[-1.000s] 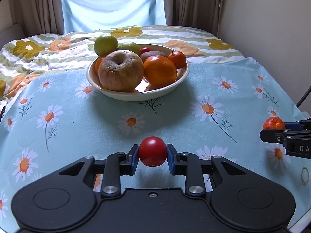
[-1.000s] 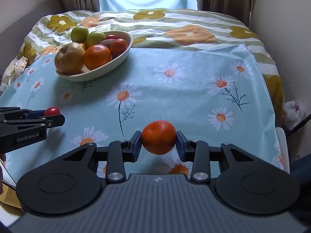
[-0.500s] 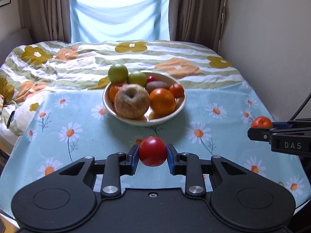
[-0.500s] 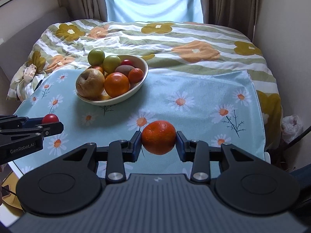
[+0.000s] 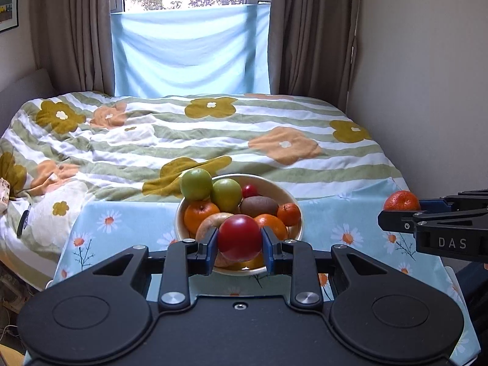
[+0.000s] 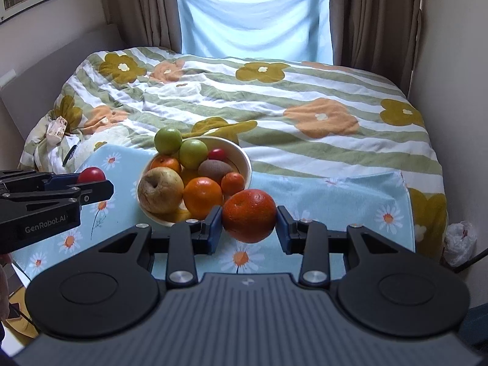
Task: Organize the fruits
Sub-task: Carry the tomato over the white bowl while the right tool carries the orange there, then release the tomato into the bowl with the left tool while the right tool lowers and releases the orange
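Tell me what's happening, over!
Left gripper shut on tomato. Right gripper shut on orange. Bowl ahead, heaped with fruit. Nothing in the way.

Right gripper [image 6: 248, 224] closed on a mandarin [image 6: 249, 215], blue pads pressing both sides, fruit lifted clear of the daisy-print cloth [image 6: 332, 201]. Left gripper [image 6: 91, 184] enters from the left edge, clamped on a small red tomato [image 6: 91, 174]. Cream bowl [image 6: 242, 158] sits on the cloth beyond both: two green fruits at the back, a kiwi, a pale bruised apple, oranges, a small red one. Flowered striped quilt [image 6: 274, 103] behind. Curtains [image 6: 378, 12] flank a blue sheet [image 6: 253, 18].
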`<move>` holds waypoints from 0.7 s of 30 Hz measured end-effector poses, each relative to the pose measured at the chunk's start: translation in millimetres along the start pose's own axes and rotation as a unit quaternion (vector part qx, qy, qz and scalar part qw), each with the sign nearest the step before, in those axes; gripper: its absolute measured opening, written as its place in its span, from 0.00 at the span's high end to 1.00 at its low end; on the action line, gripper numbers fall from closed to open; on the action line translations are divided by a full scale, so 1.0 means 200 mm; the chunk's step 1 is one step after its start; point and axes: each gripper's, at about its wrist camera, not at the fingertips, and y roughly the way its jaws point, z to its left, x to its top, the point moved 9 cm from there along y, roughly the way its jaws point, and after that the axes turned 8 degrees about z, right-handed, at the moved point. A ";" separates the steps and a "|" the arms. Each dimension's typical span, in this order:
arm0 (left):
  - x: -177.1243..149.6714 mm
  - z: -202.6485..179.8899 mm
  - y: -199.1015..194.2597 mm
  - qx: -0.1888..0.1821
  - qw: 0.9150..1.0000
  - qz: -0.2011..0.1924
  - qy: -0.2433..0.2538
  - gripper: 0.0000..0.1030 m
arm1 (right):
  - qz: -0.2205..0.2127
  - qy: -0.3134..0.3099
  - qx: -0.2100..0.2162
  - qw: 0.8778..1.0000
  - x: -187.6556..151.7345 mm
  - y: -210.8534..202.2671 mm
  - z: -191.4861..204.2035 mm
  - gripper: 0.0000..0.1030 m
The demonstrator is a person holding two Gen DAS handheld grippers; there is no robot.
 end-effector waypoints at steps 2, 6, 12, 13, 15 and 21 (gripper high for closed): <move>0.05 0.01 0.03 0.001 1.000 0.002 0.004 0.68 | 0.000 0.003 0.004 1.000 0.06 0.02 0.00 0.49; 0.14 0.04 0.11 -0.002 1.000 0.006 0.010 0.68 | -0.001 0.003 0.004 1.000 0.17 0.08 0.01 0.49; 0.25 0.05 0.28 -0.008 1.000 0.019 0.024 0.68 | 0.004 0.014 0.004 1.000 0.32 0.21 0.00 0.49; 0.26 0.04 0.31 -0.010 0.999 0.022 0.026 0.68 | 0.006 0.015 0.003 1.000 0.34 0.23 -0.01 0.49; 0.28 0.04 0.37 -0.013 0.999 0.030 0.032 0.68 | 0.010 0.018 0.003 1.000 0.37 0.28 -0.01 0.49; 0.29 0.06 0.57 -0.020 0.997 0.057 0.044 0.68 | 0.027 0.025 0.000 0.999 0.44 0.44 -0.03 0.49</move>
